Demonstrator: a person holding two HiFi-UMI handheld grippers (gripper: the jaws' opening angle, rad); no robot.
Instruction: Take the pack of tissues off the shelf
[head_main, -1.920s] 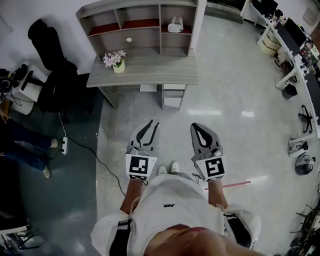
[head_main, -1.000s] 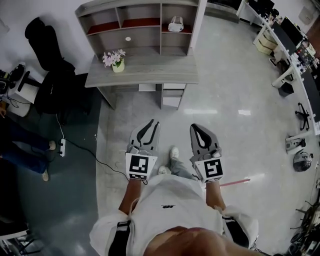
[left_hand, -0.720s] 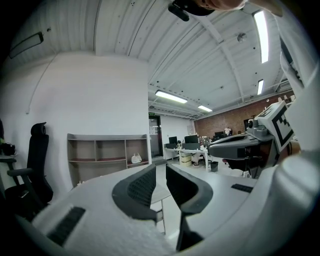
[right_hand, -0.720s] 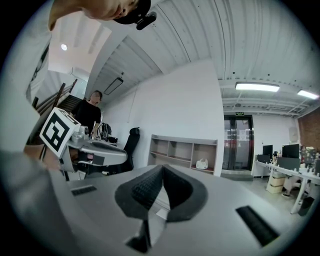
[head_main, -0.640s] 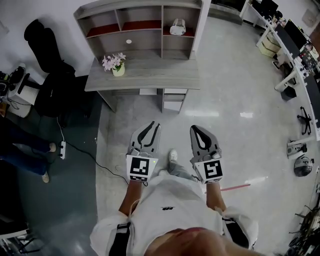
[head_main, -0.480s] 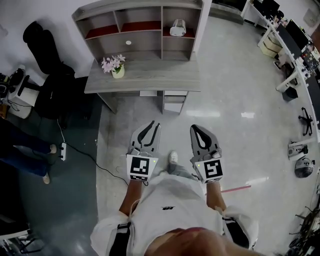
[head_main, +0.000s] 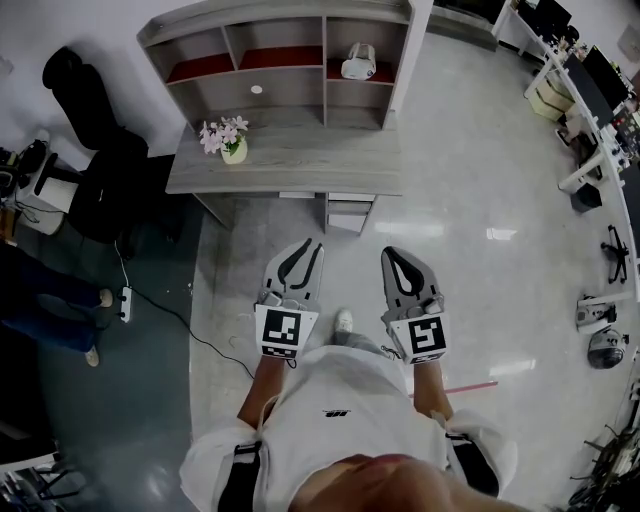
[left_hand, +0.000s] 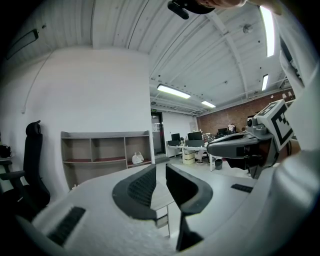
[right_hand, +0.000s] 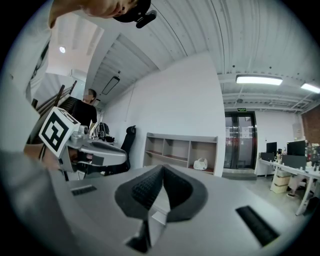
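While you stand well back from the shelf (head_main: 275, 15), the pack of tissues (head_main: 358, 62) sits alone in its upper right-hand compartment, on the board with the red lining. Both tongs are held level, well short of the shelf, with the desk (head_main: 300, 160) under the shelf lying between.

The left gripper (head_main: 308, 245) has its jaws a narrow slit apart with nothing in the gap. The right gripper (head_main: 396, 253) has its jaws met at the tips, holding nothing.

Expect the pack to be light and soft: it will give under the pads, not resist them. From this far off it shows only as a small white lump, so I cannot tell you whether it is wrapped in film. If it is, treat it as slippery.

You will need the jaws set much wider than they are now before you reach into the shelf. Take the pack across its narrower width, low on the body and near its middle, so it does not fold or swing. Squeeze only until it stops yielding. With nothing else in that compartment of the shelf, a straight pull outward should be clean.
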